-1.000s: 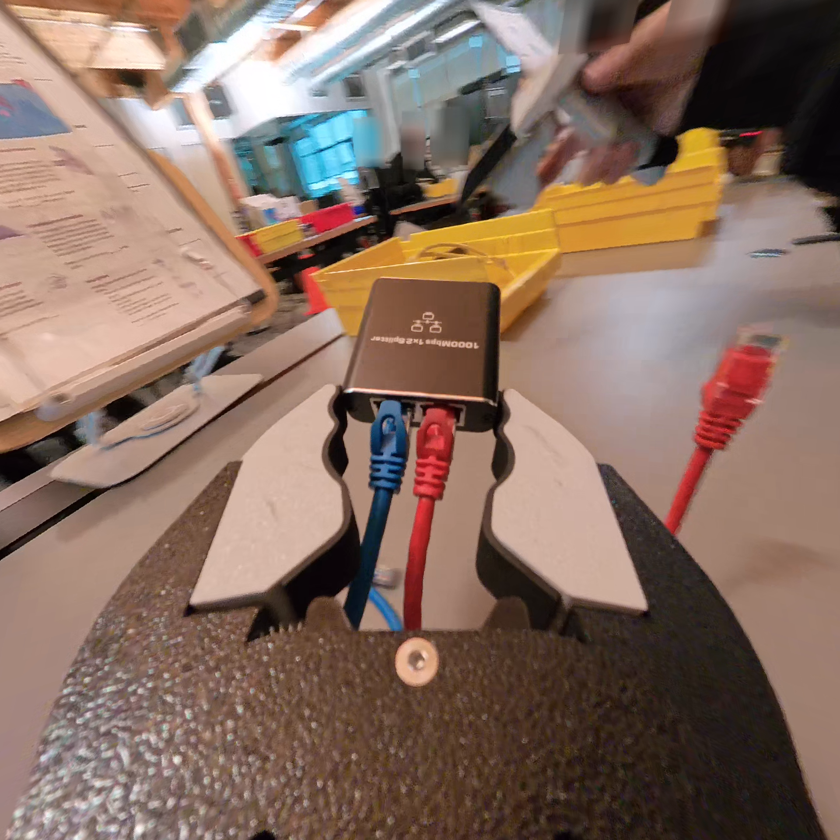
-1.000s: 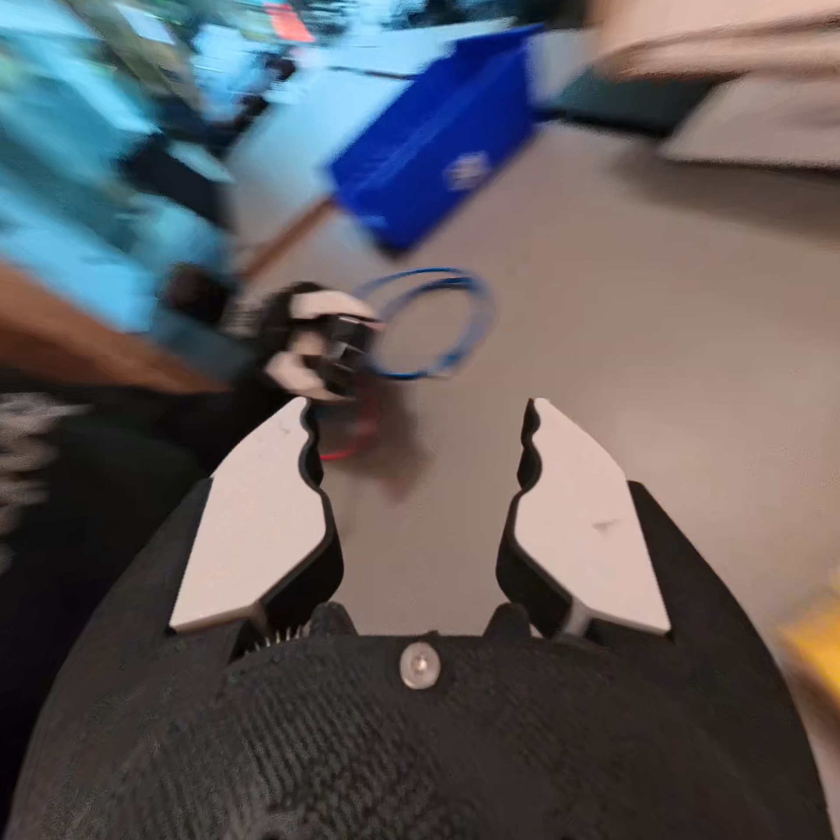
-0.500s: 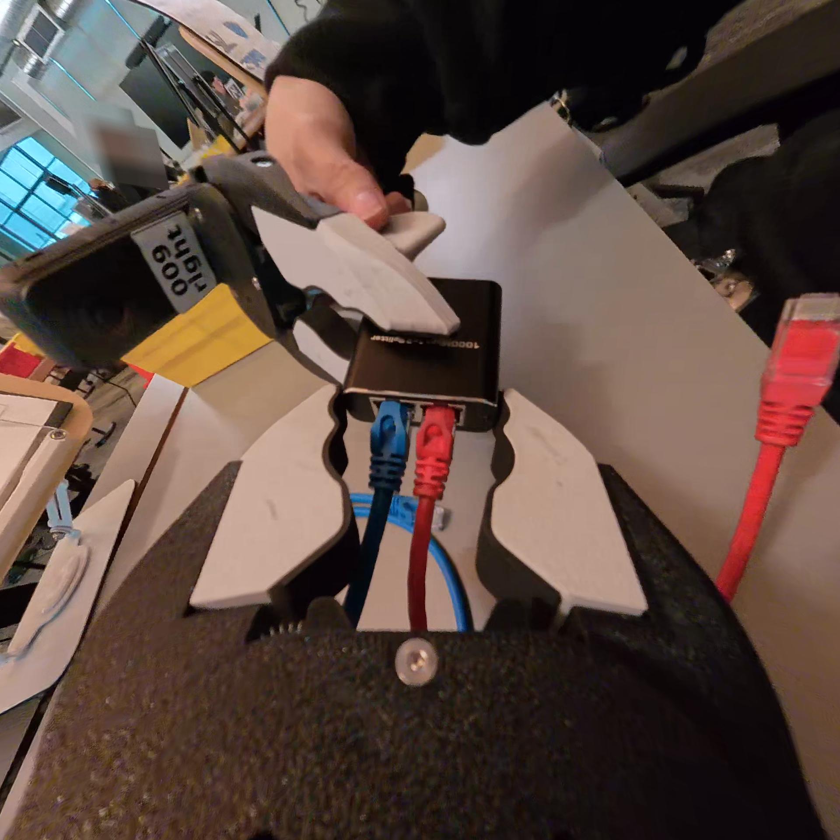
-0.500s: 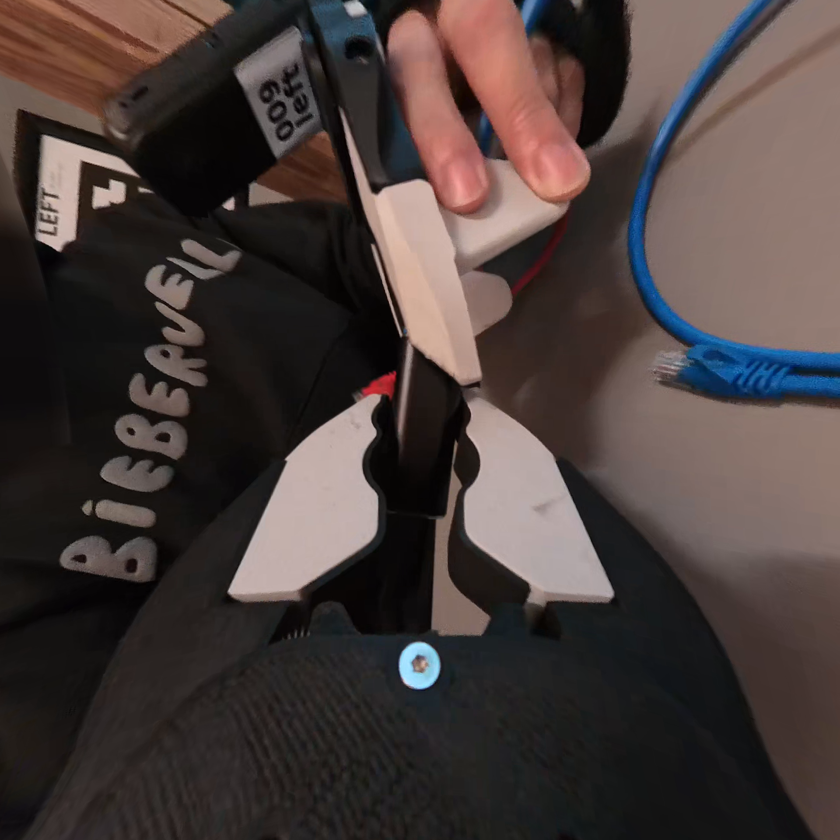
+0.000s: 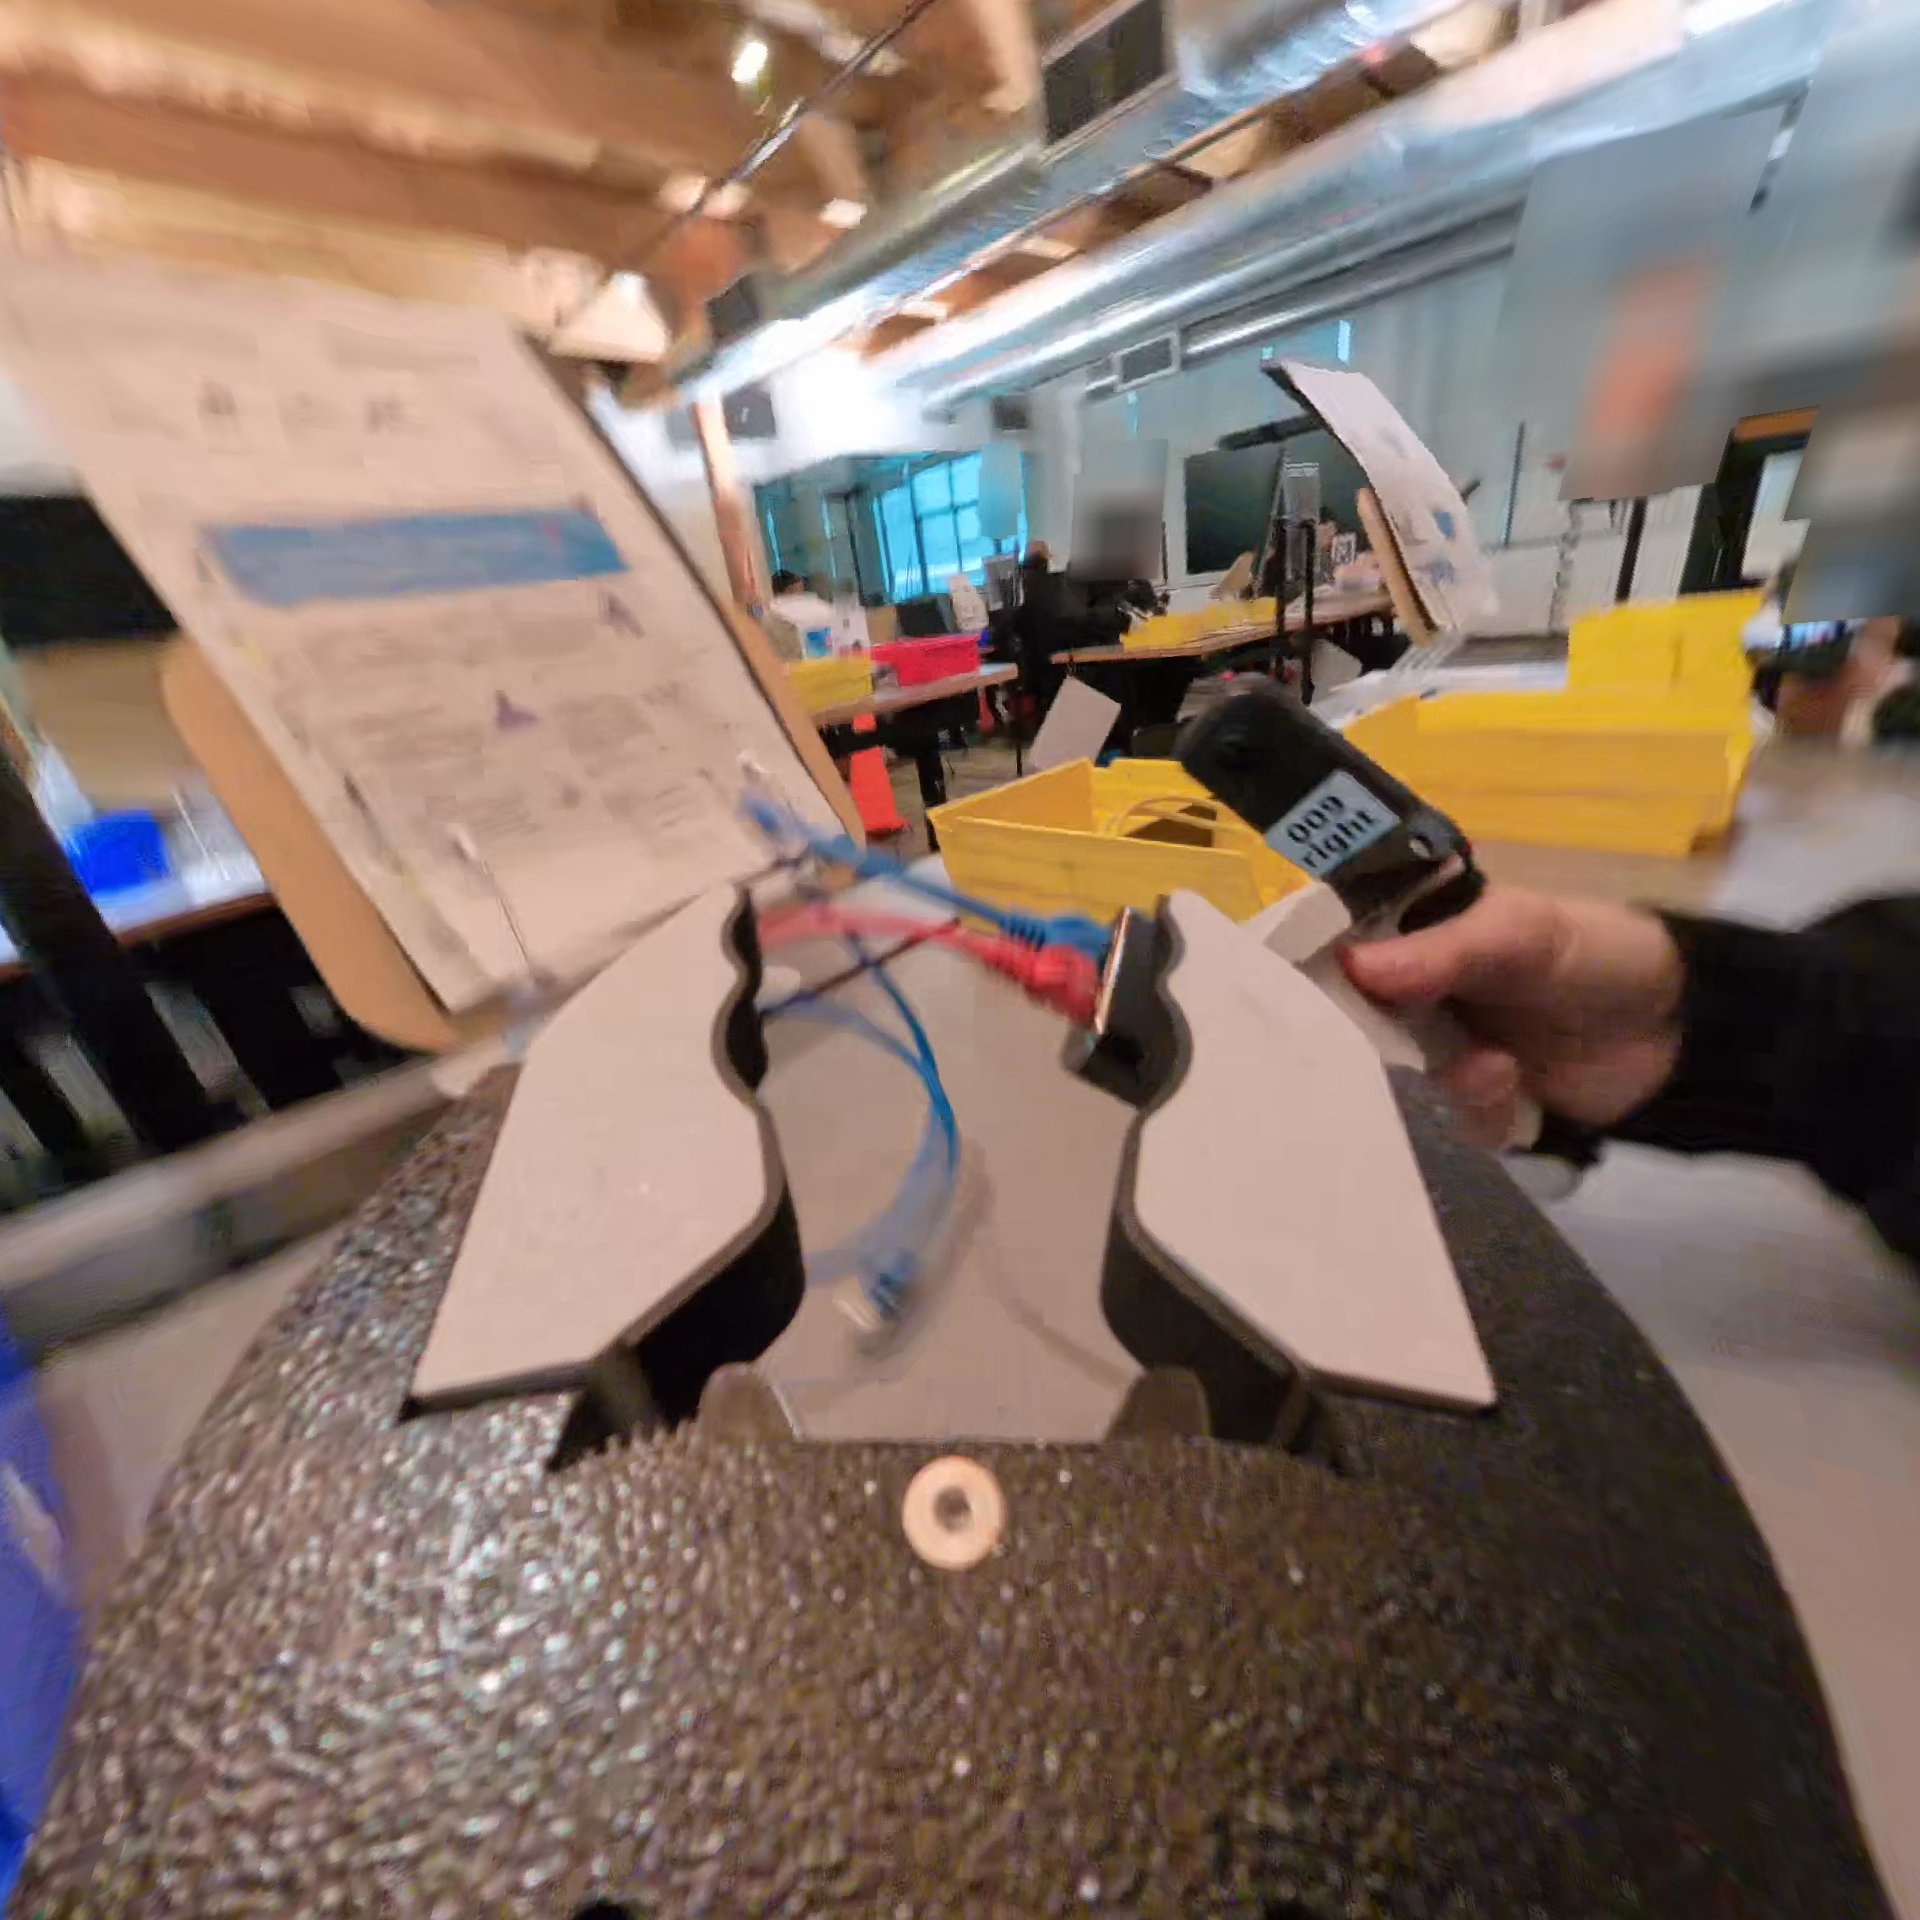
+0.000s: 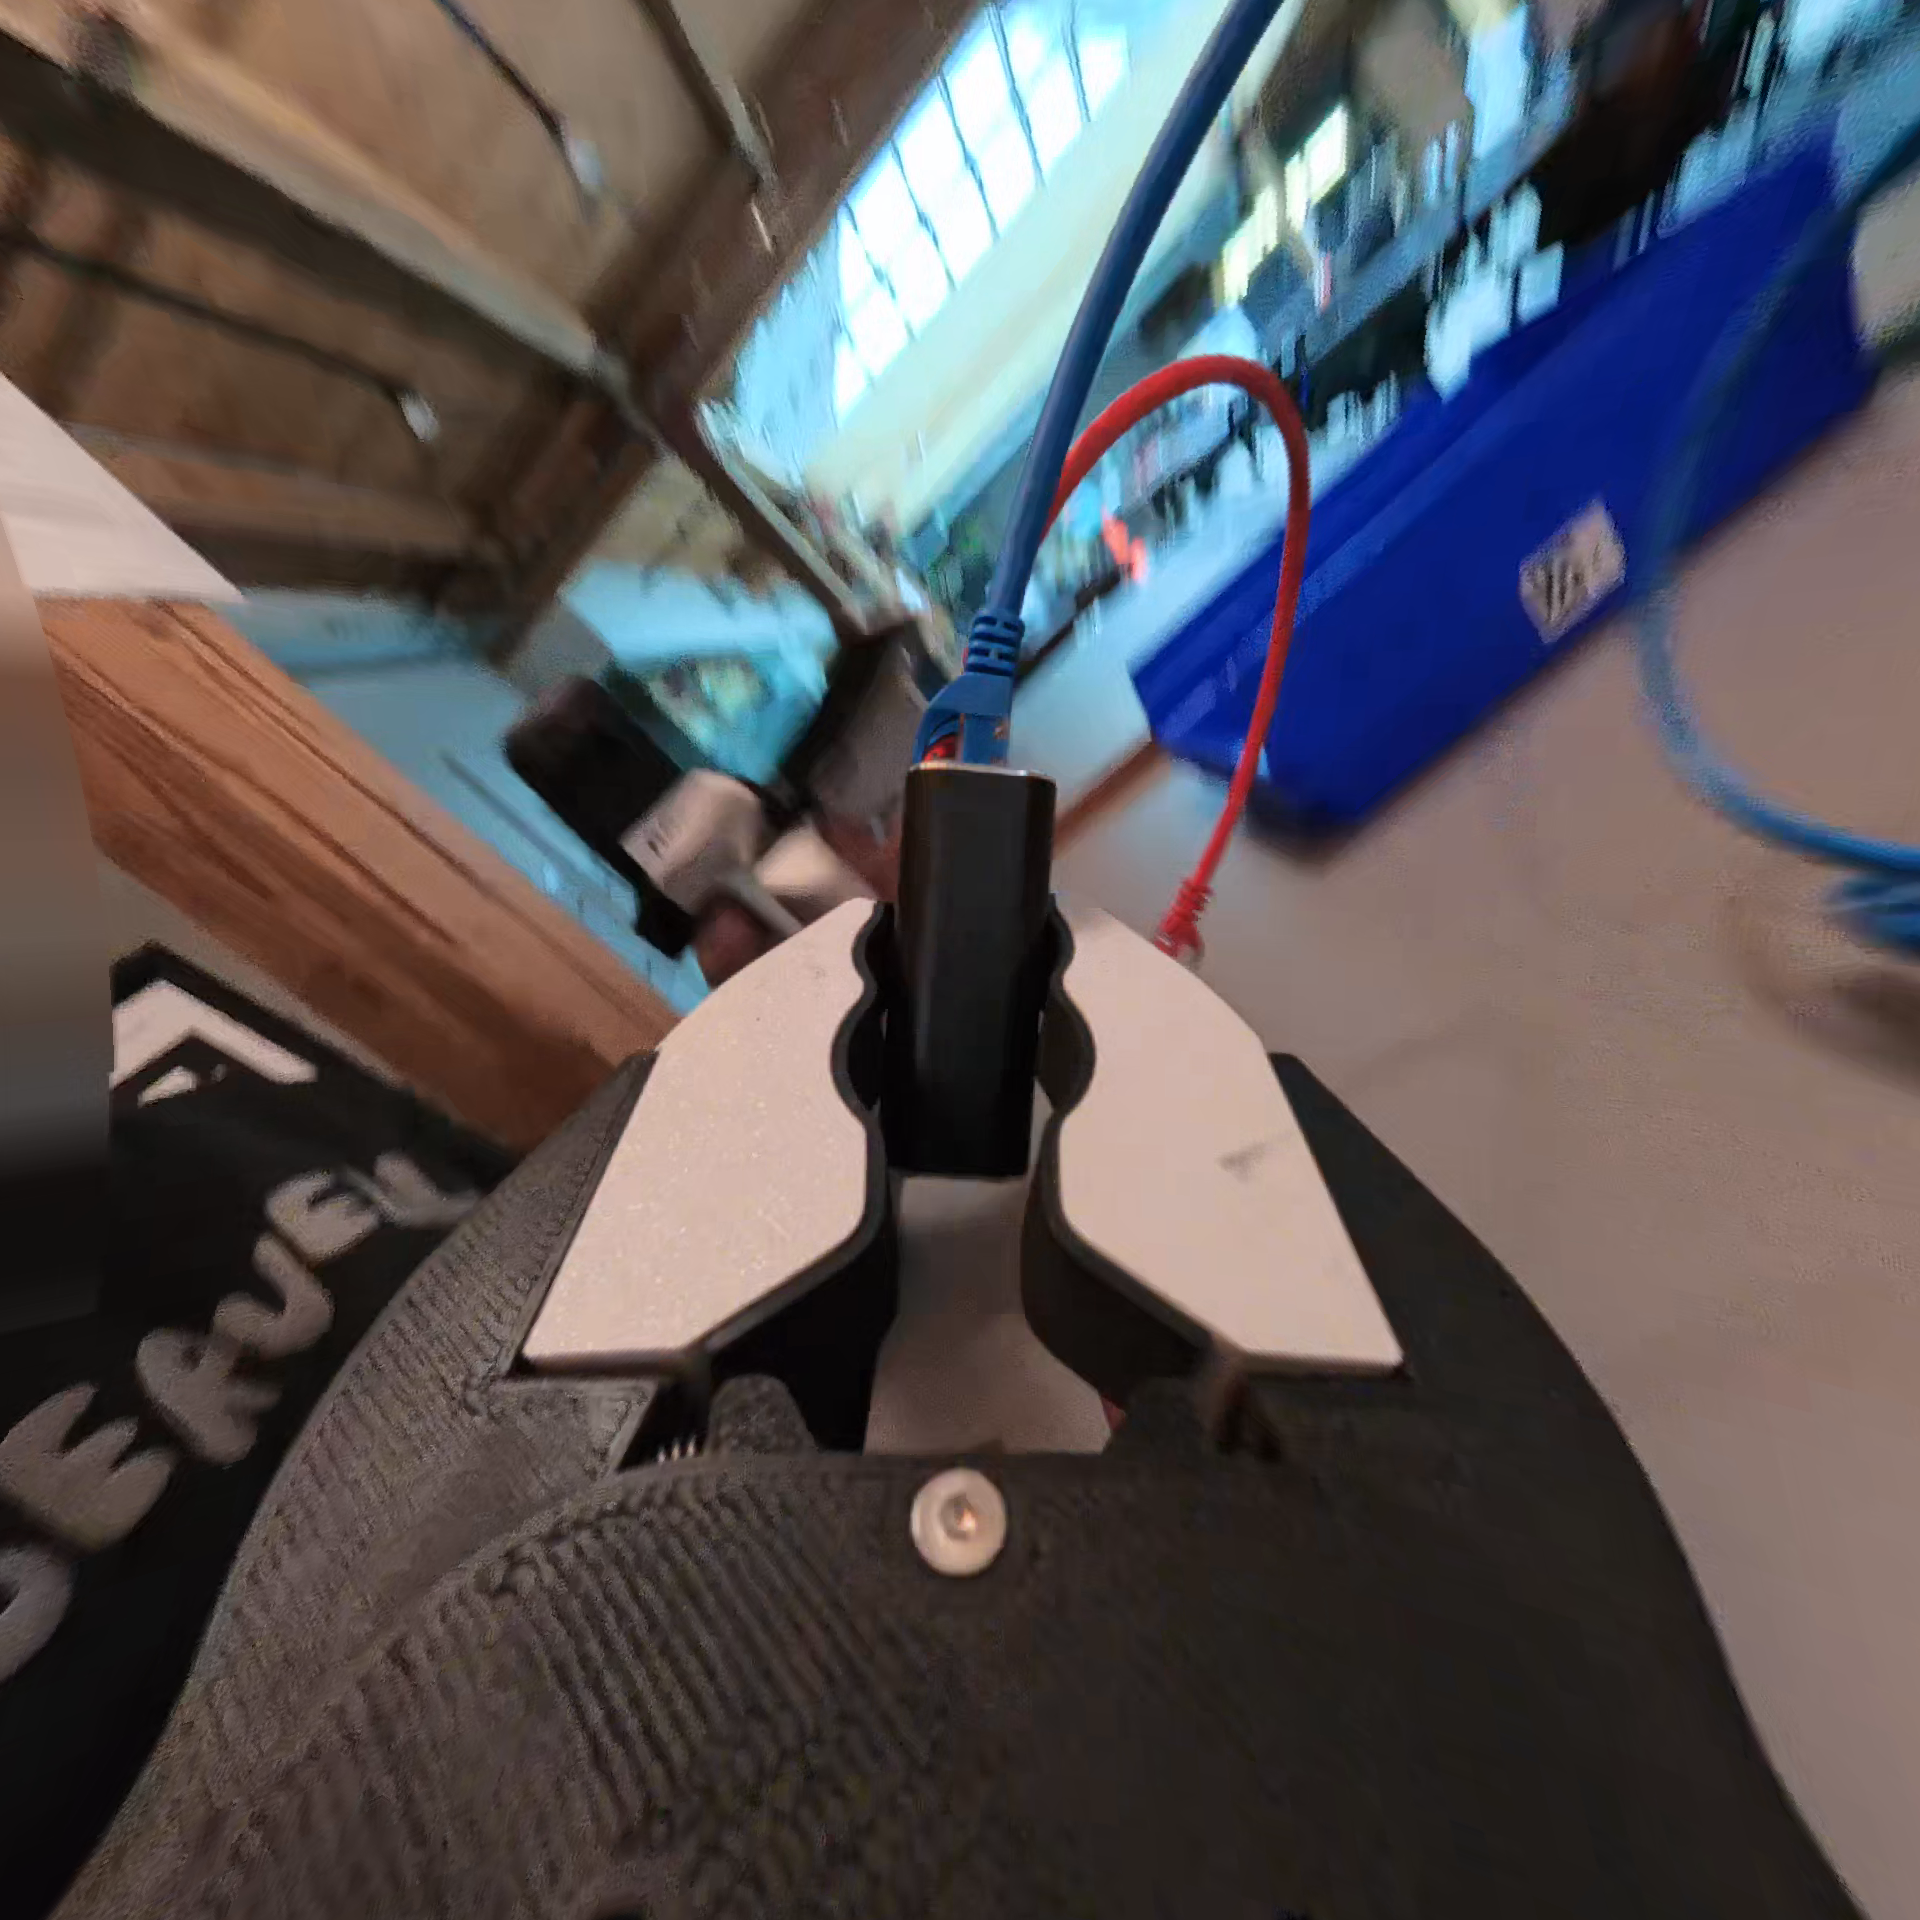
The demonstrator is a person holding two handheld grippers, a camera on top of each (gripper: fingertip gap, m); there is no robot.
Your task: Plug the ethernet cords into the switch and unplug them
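My right tool point(image 6: 961, 1023) gripped the switch point(image 6: 971, 977), blue cord point(image 6: 1081, 343) and red cord point(image 6: 1273, 582) plugged in; unplugging remained. My left tool point(image 5: 951, 971) gaped empty.

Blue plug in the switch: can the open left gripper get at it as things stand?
Probably yes: the left gripper is open and empty, the blue plug sticks out of the switch clamped by the right gripper, unobstructed.

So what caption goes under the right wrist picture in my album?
Right gripper clamps the black switch, blue cord and red cord plugged in.
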